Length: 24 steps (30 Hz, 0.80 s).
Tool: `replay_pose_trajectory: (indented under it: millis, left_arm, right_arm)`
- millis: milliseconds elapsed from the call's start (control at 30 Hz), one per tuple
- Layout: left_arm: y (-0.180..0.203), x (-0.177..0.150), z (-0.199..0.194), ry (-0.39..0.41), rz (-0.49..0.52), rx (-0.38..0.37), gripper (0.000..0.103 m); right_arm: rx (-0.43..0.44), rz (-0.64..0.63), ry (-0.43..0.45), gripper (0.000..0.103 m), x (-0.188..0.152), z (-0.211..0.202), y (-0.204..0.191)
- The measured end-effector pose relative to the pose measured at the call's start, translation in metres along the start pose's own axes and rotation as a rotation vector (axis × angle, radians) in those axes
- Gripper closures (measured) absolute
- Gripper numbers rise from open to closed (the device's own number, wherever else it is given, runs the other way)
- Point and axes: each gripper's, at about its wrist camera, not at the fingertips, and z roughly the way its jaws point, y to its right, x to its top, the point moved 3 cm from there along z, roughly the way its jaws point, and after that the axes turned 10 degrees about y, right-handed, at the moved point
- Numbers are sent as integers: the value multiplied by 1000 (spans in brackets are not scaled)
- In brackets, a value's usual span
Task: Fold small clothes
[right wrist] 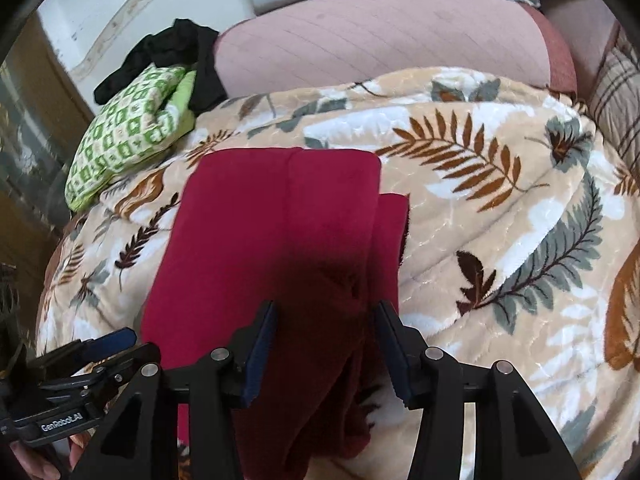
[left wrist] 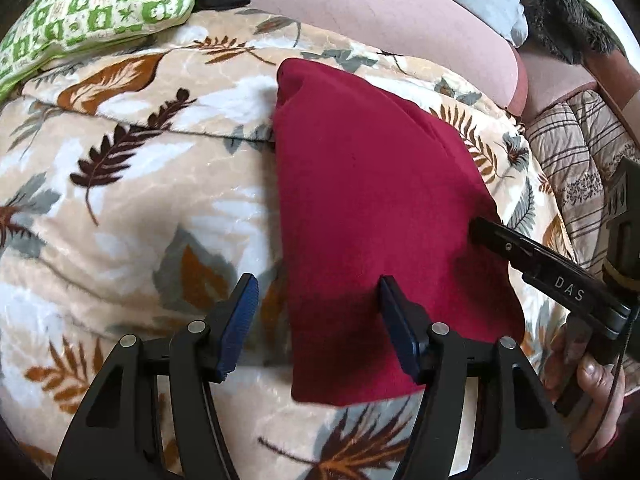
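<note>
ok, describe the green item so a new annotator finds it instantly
Start from the leaf-print blanket covering the bed, with the folded red garment in the middle. Follow the blanket to its far left corner, below the pink cushion. The green-and-white checked pillow lies there; the black clothing beside it is plain.

1. Folded garment (right wrist: pixel 272 216): plain deep crimson, no print.
2. Blanket (left wrist: pixel 132 216): cream-beige ground; fern and leaf pattern in rust-brown, dark brown, grey-green and white.
3. Pillow (right wrist: pixel 124 140): white with green squares; lime-green edge.
4. Cushion (right wrist: pixel 380 36): dusty pink, faint quilted lines.
5. Dark cloth (right wrist: pixel 176 52): black.
6. Quilt (left wrist: pixel 576 152): beige with brown stripes, possibly plaid.
7. Left gripper (left wrist: pixel 318 300), right gripper (right wrist: pixel 326 322): black frames, blue pads.
</note>
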Motion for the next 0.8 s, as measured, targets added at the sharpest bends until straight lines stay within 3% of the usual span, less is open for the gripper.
replay_pose_trajectory:
  millis: [300, 467, 533, 667, 800]
  left_arm:
    - [-2, 22, 5, 24, -17, -67, 41]
    - [-16, 31, 3, 72, -77, -107, 36]
    - [-23, 33, 14, 44, -114, -112, 35]
    - [-31, 34, 36, -8, -223, -205, 24]
    - [-26, 33, 58, -45, -244, -240, 17]
  right_arm:
    - [22, 36, 11, 54, 14, 15, 10]
    - [24, 44, 30, 31, 15, 21, 21]
    - [73, 63, 20, 31, 13, 27, 25]
    - [143, 121, 0, 21, 11, 40, 37]
    - [222, 187, 7, 14, 7, 52, 45]
